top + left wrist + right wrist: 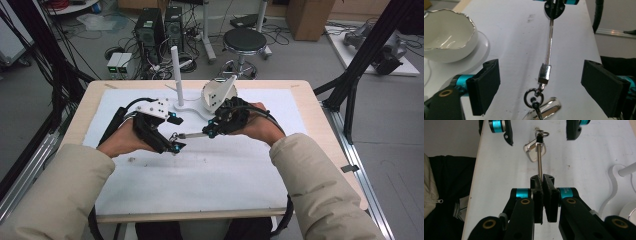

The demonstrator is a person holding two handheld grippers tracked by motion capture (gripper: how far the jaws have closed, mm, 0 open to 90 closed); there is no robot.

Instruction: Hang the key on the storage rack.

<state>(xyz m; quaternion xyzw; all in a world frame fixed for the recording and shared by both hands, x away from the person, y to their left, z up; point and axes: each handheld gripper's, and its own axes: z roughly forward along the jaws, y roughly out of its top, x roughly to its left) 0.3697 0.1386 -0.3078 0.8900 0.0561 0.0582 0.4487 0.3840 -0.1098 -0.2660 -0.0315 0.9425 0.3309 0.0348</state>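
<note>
The right gripper has its jaws pressed together on a thin silver strap, holding it level above the white mat. The strap runs away from those jaws to a small metal clamp block, and from that block hang a swivel ring and a shiny snap clip. The left gripper stands wide apart, one jaw on each side of the clamp block and touching neither it nor the strap. In the high view the left gripper sits just beside the strap's far end. Beyond the strap, toward the far edge of the mat, stand a white post on a flat base and a white bowl with a silver rim
</note>
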